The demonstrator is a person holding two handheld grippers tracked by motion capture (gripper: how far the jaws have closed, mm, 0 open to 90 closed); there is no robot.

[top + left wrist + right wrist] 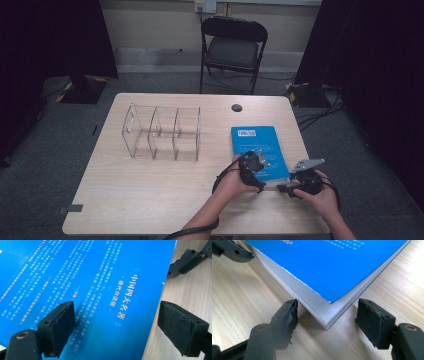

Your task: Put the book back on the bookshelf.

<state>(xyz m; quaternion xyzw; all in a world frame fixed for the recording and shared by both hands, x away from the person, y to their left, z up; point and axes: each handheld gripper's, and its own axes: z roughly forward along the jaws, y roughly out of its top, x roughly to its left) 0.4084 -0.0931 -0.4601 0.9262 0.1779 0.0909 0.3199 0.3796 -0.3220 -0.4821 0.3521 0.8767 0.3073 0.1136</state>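
Observation:
A blue book [257,145] with white print lies flat on the right part of the wooden table [150,190]. My left gripper [259,167] hovers over the book's near end. In the left gripper view its jaws [116,306] stand open, one pad above the cover [100,277], the other past the book's edge above the table. My right gripper [284,188] sits low at the book's near right corner. In the right gripper view it [328,305] is open, a pad on either side of the corner [332,262], neither touching it.
A clear acrylic rack [162,132] with three compartments stands left of the book. A small black disc [236,107] lies near the table's far edge. A black folding chair [234,47] stands beyond the table.

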